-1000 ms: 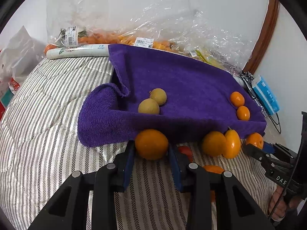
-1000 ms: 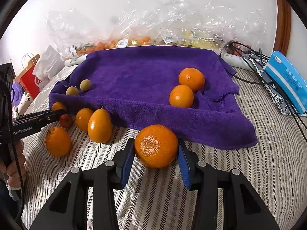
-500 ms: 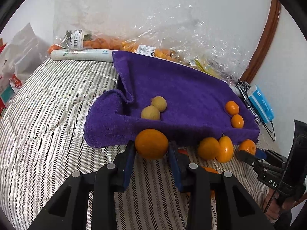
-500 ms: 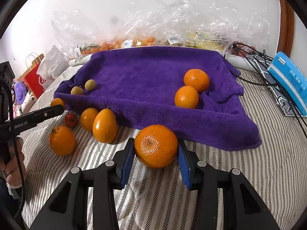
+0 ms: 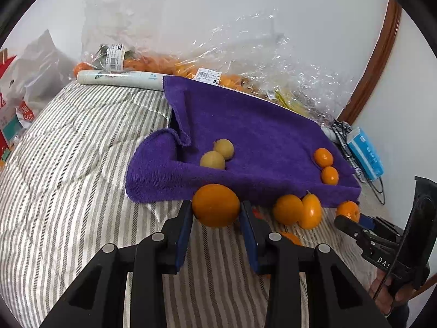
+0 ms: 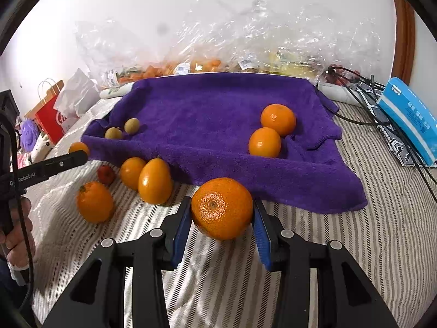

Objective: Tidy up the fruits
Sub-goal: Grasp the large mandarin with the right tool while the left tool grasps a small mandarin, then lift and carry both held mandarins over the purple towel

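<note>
Each claw, left (image 5: 215,216) and right (image 6: 221,218), grips an orange across its middle; firm, rounded, slippery skin suits gentle pressure.

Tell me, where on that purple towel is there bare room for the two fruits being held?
The purple towel is bare across its middle, between the two small greenish fruits and the two oranges. It is crowded on the bedding along the towel's front-left edge, where loose fruit clusters.
</note>
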A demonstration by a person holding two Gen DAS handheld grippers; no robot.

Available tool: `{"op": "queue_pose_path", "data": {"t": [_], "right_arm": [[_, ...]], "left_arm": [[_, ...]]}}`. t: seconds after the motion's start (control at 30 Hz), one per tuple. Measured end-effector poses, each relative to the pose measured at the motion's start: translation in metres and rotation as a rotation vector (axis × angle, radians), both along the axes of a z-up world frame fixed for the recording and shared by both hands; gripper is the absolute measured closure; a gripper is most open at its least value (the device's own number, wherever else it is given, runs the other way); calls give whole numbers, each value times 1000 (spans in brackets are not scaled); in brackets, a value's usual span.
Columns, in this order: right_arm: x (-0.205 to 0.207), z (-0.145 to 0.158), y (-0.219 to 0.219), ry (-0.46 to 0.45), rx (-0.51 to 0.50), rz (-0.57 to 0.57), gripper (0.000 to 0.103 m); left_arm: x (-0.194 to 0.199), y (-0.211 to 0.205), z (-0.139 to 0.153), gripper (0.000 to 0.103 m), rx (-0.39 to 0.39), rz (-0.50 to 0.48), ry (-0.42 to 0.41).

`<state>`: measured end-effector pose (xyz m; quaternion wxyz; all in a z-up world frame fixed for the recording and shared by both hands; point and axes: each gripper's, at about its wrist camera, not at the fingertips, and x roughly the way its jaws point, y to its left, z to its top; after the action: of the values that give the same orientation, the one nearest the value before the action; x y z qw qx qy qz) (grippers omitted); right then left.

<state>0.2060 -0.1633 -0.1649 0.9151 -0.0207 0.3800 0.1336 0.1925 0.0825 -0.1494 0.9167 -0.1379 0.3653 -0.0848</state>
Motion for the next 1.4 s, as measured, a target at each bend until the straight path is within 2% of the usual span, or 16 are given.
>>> {"op": "queue_pose_path", "data": {"t": [0.1, 0.37, 0.83, 1.13, 1.4], "right_arm": [[-8, 8, 1, -6, 31, 16, 60], [-19, 42, 4, -85, 22, 34, 60], [16, 92, -3, -167, 44, -5, 60], [46, 106, 1, -195, 63, -16, 60], [70, 86, -2, -170, 70, -40, 60]], "left_arm": [[-7, -1, 6, 70, -1, -2, -14], [-10, -6, 35, 70, 40, 15, -45], [30, -16, 75, 70, 109, 38, -95], [66, -25, 73, 70, 95, 34, -88], [90, -25, 54, 70, 99, 53, -71]]}}
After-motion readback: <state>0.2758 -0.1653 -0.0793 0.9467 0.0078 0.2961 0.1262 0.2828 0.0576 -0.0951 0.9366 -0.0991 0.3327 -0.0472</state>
